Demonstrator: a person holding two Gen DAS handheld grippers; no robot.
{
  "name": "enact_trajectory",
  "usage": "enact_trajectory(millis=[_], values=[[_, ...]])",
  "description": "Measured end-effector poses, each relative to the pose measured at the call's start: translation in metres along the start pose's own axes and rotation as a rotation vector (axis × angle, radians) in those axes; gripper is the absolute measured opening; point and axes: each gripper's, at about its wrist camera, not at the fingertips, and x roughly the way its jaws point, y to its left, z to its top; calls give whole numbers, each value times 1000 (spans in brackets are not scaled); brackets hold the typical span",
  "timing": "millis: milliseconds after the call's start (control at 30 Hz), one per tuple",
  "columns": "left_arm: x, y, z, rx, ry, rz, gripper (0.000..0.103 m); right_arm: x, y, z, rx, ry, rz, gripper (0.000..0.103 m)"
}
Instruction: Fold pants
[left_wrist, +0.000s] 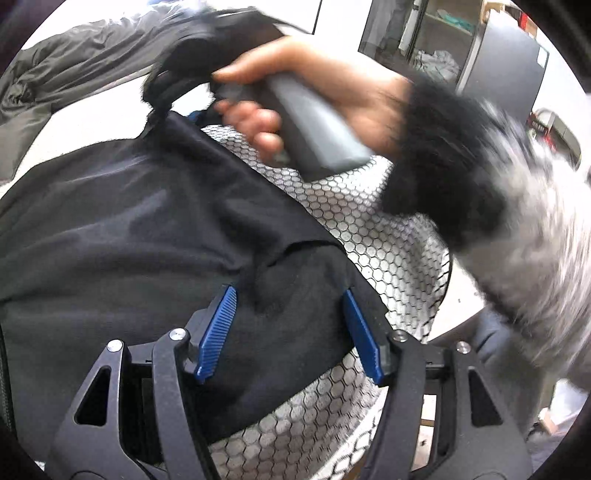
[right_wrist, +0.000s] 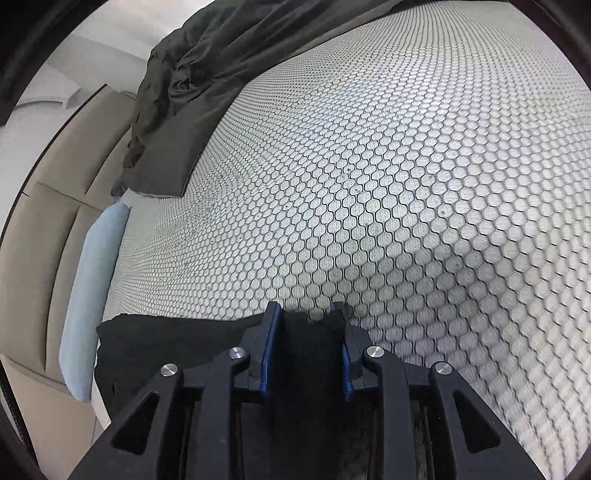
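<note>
Dark navy pants (left_wrist: 122, 236) lie spread over a honeycomb-patterned mat (left_wrist: 354, 221). My left gripper (left_wrist: 290, 295) hovers over the pants' near edge with its blue pads (left_wrist: 218, 332) wide apart, fabric lying between them but not pinched. In the left wrist view the person's hand holds the right gripper's grey handle (left_wrist: 314, 125) at the far end of the pants. In the right wrist view the right gripper (right_wrist: 306, 314) has dark pants fabric (right_wrist: 310, 354) between its pads, which stand partly apart around the bunched cloth just above the mat (right_wrist: 406, 184).
A second dark grey garment (right_wrist: 184, 92) lies crumpled at the mat's far left; it also shows in the left wrist view (left_wrist: 74, 66). A light blue cushion (right_wrist: 96, 280) lies beside a beige sofa (right_wrist: 55, 192). Shelving (left_wrist: 443, 44) stands behind.
</note>
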Motion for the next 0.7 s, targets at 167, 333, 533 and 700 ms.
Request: enact_trajectory(millis=[167, 333, 533, 700], values=[[-43, 36, 7, -109, -109, -10, 58, -47, -14, -57, 54, -45, 94, 40], [-78, 94, 7, -256, -196, 84, 58, -49, -37, -108, 175, -8, 255, 30], [-98, 155, 6, -395, -236, 191, 58, -42, -15, -84, 92, -52, 227, 7], [-90, 186, 4, -419, -230, 248, 58, -44, 3, -60, 37, -99, 12, 14]])
